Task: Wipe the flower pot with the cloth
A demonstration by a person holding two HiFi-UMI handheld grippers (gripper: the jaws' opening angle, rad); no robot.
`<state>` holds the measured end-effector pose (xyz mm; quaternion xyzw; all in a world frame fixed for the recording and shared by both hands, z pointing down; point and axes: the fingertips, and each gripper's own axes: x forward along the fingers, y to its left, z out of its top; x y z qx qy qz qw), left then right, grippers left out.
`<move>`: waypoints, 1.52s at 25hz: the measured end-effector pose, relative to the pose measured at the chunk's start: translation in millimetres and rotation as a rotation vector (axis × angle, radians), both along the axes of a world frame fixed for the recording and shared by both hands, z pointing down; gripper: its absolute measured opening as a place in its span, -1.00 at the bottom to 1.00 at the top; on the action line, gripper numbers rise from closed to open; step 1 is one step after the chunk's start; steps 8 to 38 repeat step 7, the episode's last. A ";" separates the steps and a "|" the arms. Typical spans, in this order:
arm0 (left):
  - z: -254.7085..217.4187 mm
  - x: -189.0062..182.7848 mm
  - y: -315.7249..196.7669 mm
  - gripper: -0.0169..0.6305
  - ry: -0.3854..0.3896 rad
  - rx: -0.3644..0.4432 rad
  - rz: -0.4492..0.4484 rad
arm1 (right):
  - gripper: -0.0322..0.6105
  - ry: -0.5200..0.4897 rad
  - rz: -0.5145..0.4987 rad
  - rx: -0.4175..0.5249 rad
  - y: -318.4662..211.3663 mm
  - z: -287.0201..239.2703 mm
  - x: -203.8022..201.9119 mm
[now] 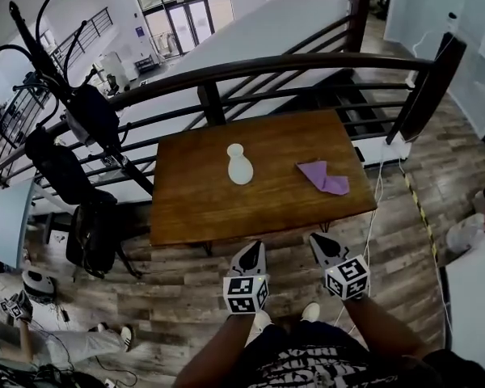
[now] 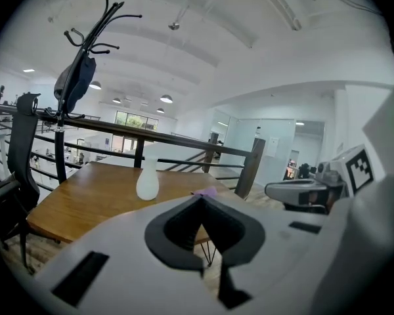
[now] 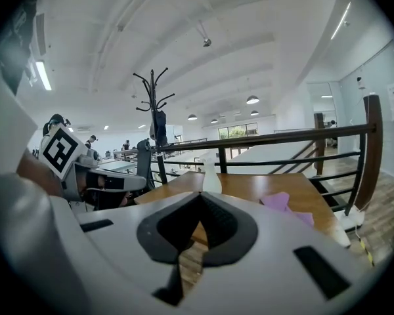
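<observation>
Left gripper (image 1: 253, 247) and right gripper (image 1: 318, 241) are both clamped shut, empty; flower pot (image 1: 239, 166) stands upright, neck up, well ahead of them on the table (image 1: 194, 208).

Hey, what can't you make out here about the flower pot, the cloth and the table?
Cloth, left gripper view: only a purple sliver shows; the left gripper covers the rest.
Table, right gripper view: much of its near edge is hidden behind the right gripper.
Flower pot, head view: too small to tell whether it is dirty.
</observation>
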<state>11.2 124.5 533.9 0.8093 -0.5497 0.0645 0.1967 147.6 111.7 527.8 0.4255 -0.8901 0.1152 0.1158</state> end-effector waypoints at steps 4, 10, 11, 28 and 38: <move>3.3 -2.4 -1.3 -0.95 -0.011 -0.003 -0.012 | -0.90 0.000 -0.008 0.000 1.0 0.6 2.5; 3.6 -5.9 -1.7 -0.95 -0.015 0.000 -0.023 | -0.90 0.000 -0.015 0.004 1.2 1.1 1.7; 3.6 -5.9 -1.7 -0.95 -0.015 0.000 -0.023 | -0.90 0.000 -0.015 0.004 1.2 1.1 1.7; 3.6 -5.9 -1.7 -0.95 -0.015 0.000 -0.023 | -0.90 0.000 -0.015 0.004 1.2 1.1 1.7; 3.6 -5.9 -1.7 -0.95 -0.015 0.000 -0.023 | -0.90 0.000 -0.015 0.004 1.2 1.1 1.7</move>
